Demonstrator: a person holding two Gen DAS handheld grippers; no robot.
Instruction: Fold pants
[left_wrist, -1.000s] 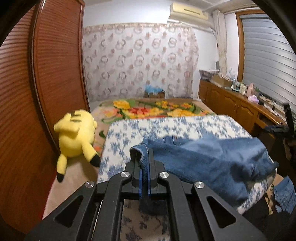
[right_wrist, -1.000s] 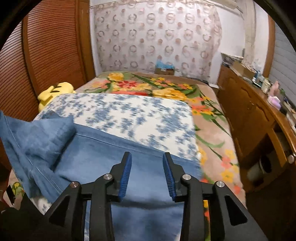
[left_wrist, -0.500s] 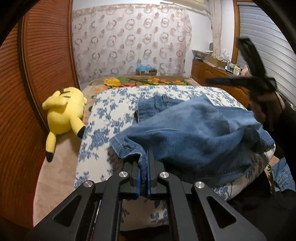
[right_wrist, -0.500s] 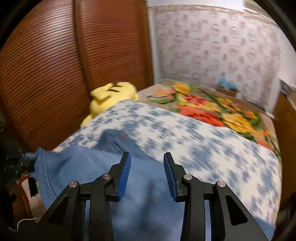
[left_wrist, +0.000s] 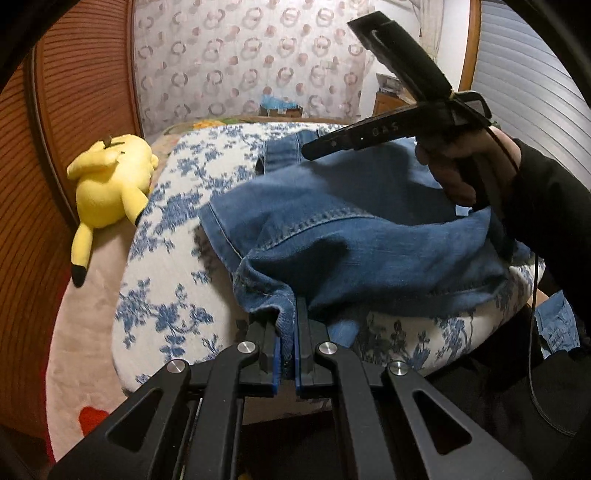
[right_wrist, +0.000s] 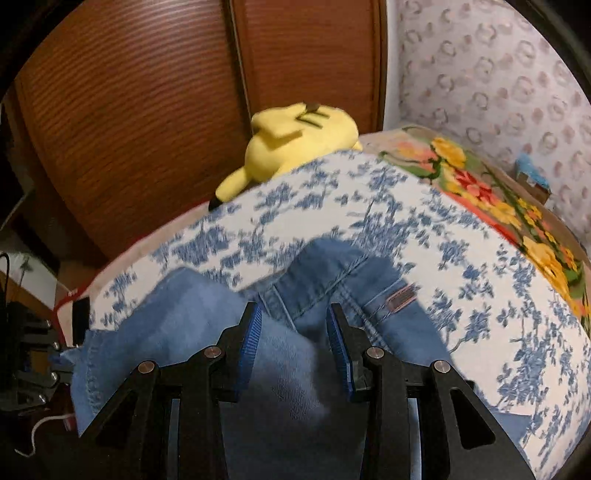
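Left gripper (left_wrist: 286, 334): jaws together, clamped on a hem edge of the jeans (left_wrist: 354, 236) at the near edge of the cushion (left_wrist: 173, 258).
Right gripper (right_wrist: 293, 343): jaws apart, nothing between the pads, hovering over the denim; in the left wrist view it is seen from the side, held in a hand (left_wrist: 448, 173) above the far part of the jeans.
Jeans: blue denim, bunched and partly doubled over, lying across the near half of the cushion; waistband with a leather patch (right_wrist: 400, 295) toward the far side.
Cushion: white with blue flowers, on a bed.
Yellow plush toy (left_wrist: 110, 184): beside the cushion's left edge, against the wooden doors (right_wrist: 129, 110).
Floral blanket (right_wrist: 491, 199): beyond the cushion.
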